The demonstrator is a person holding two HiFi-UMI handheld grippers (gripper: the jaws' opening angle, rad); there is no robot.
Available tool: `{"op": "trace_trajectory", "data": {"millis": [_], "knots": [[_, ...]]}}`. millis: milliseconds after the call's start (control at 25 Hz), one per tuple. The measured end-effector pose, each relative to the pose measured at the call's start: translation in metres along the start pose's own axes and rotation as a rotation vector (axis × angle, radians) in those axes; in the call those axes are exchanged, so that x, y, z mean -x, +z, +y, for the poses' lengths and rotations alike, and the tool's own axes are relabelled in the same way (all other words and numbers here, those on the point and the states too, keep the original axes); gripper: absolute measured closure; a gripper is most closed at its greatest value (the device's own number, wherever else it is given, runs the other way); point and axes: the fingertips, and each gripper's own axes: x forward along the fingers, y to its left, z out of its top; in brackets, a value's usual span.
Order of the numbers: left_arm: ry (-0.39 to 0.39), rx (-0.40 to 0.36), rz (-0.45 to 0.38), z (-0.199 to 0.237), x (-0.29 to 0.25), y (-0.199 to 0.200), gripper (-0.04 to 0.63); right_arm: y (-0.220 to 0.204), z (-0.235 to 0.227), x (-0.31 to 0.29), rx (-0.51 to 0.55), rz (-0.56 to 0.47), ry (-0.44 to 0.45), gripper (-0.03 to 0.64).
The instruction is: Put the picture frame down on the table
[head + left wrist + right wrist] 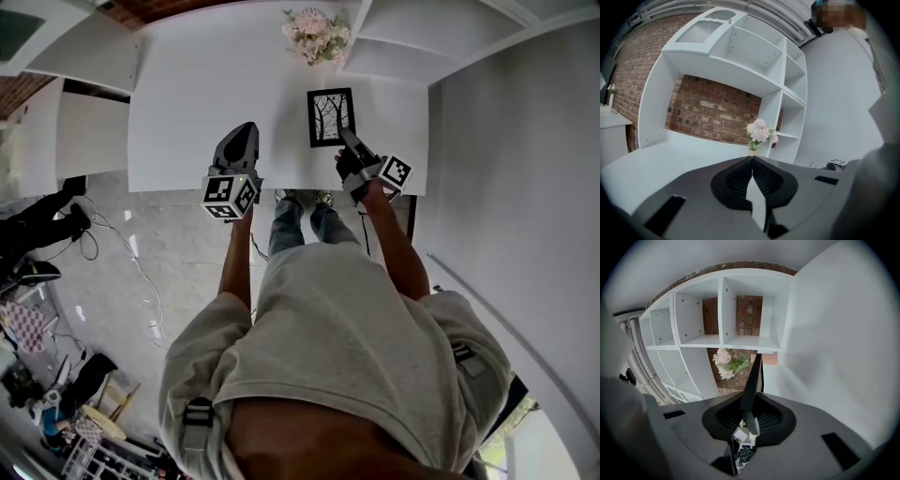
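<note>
A black picture frame (pixel 330 117) with a tree drawing shows over the white table (pixel 187 103) in the head view. My right gripper (pixel 346 138) is shut on its near right corner. In the right gripper view the picture frame (pixel 753 376) appears edge-on as a thin dark strip rising out of the right gripper (pixel 750 402). Whether the frame touches the tabletop cannot be told. My left gripper (pixel 246 128) hovers over the table's front part, left of the frame. In its own view the left gripper (pixel 752 162) is shut with nothing in it.
A vase of pale pink flowers (pixel 317 36) stands at the table's back, just beyond the frame, and the flowers (pixel 759 133) show ahead of the left gripper. White shelving (pixel 726 319) rises behind the table. A wall (pixel 525 169) lies close on the right. Cables (pixel 112 239) trail on the floor at the left.
</note>
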Motion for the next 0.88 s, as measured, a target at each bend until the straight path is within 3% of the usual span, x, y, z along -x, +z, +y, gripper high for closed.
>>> {"op": "trace_trajectory", "data": {"millis": [880], "knots": [[0.025,0.073,0.067,0.007,-0.003,-0.022,0.580,-0.005,-0.012,-0.021,-0.037,0.046,-0.069,0.548]]}}
